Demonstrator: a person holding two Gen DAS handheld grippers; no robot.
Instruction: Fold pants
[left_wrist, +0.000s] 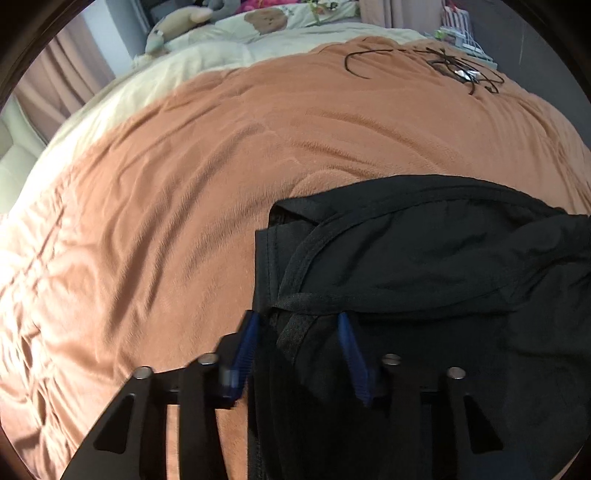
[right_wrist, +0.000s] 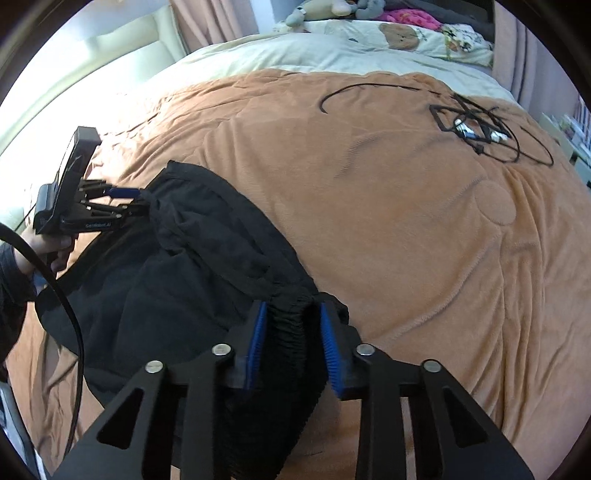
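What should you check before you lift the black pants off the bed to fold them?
1. Right gripper has cloth: ok. Its blue fingers squeeze the gathered waistband of the black pants.
2. Left gripper has cloth: cannot tell. Fabric lies between its fingers, but a firm pinch is not clear.
3. Both grippers are on the same edge: ok. The right wrist view shows the left one at the far end.
4. Pants are flat: not ok. They are bunched and wrinkled.
5. Room on the orange blanket: ok.
6. Black cables out of the way: ok, they lie apart from the pants.
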